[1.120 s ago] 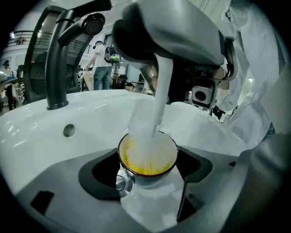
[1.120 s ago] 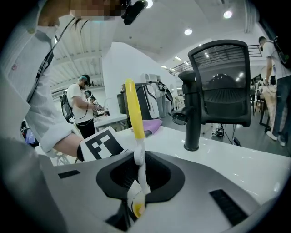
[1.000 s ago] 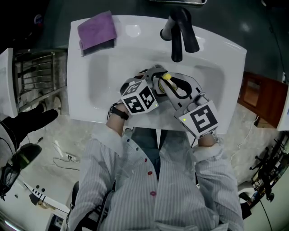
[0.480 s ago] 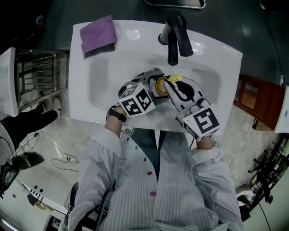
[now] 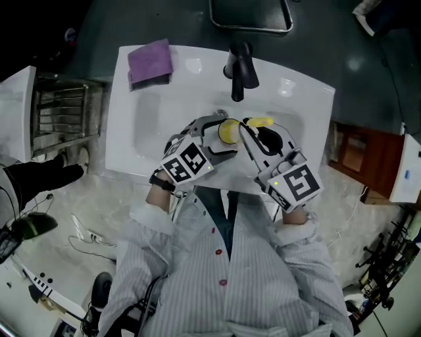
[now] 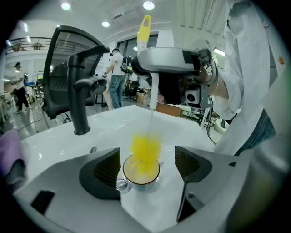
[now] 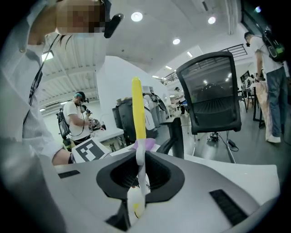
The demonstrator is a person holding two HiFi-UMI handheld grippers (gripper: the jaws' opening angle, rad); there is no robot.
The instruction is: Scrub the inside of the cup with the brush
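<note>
Yellow brush (image 6: 145, 149) bristles sit inside the cup (image 6: 141, 174), which stands on the sink (image 5: 158, 125) floor at 6 o'clock from the faucet (image 5: 238, 66), the right gripper (image 7: 138, 175) clamped on the handle to drive the scrub, the left gripper (image 6: 148, 164) spread wide around the cup, apparently to fence it.

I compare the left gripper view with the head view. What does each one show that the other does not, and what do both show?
Only the left gripper view: the left gripper with its jaws apart, one on each side of the cup, and ceiling lights. Only the head view: the person's striped shirt and a metal rack left of the sink. Both: the cup, the black faucet, the purple cloth, and the right gripper clamping the brush.
</note>
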